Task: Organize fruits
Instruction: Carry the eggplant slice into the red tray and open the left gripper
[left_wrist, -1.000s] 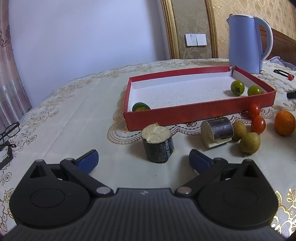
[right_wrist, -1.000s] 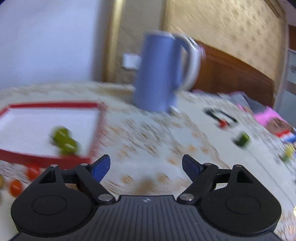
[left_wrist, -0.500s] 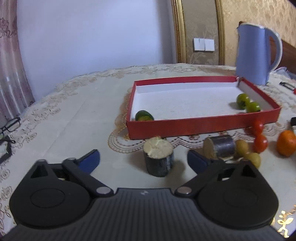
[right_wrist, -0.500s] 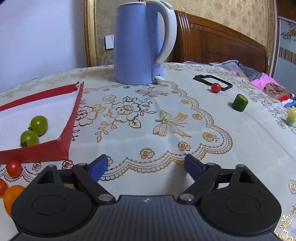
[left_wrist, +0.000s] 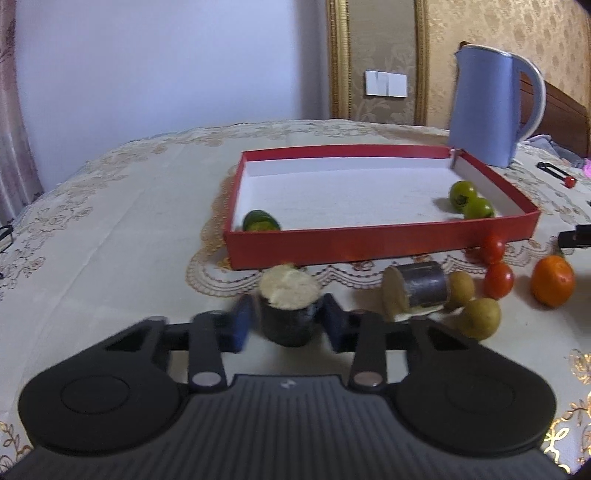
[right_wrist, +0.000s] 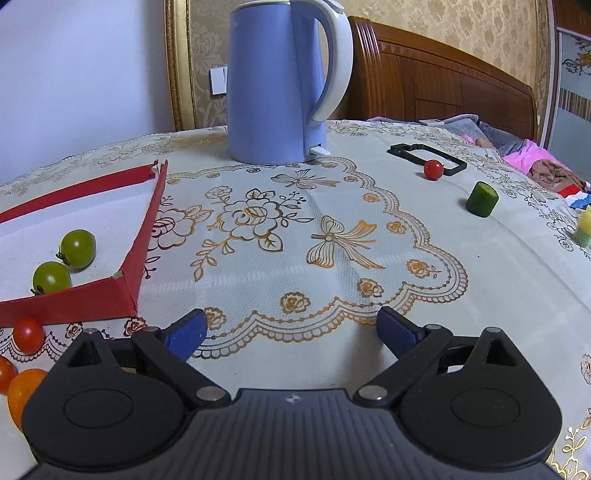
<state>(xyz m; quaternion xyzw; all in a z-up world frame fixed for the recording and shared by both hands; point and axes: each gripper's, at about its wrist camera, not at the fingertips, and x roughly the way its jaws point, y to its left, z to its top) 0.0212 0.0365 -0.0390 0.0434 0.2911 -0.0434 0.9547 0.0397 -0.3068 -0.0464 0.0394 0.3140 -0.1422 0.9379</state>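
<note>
Left gripper (left_wrist: 287, 325) closing on upright sugarcane piece (left_wrist: 288, 312), just in front of red tray (left_wrist: 380, 243), pads at its sides, likely for lifting in. Right gripper (right_wrist: 291, 332) opening, nothing between, right of tray.

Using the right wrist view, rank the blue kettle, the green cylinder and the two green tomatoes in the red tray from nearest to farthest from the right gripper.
From the right gripper:
1. Green tomatoes, left, inside the red tray at its near corner.
2. Green cylinder, right, on the tablecloth.
3. Blue kettle, straight ahead at the back.
</note>
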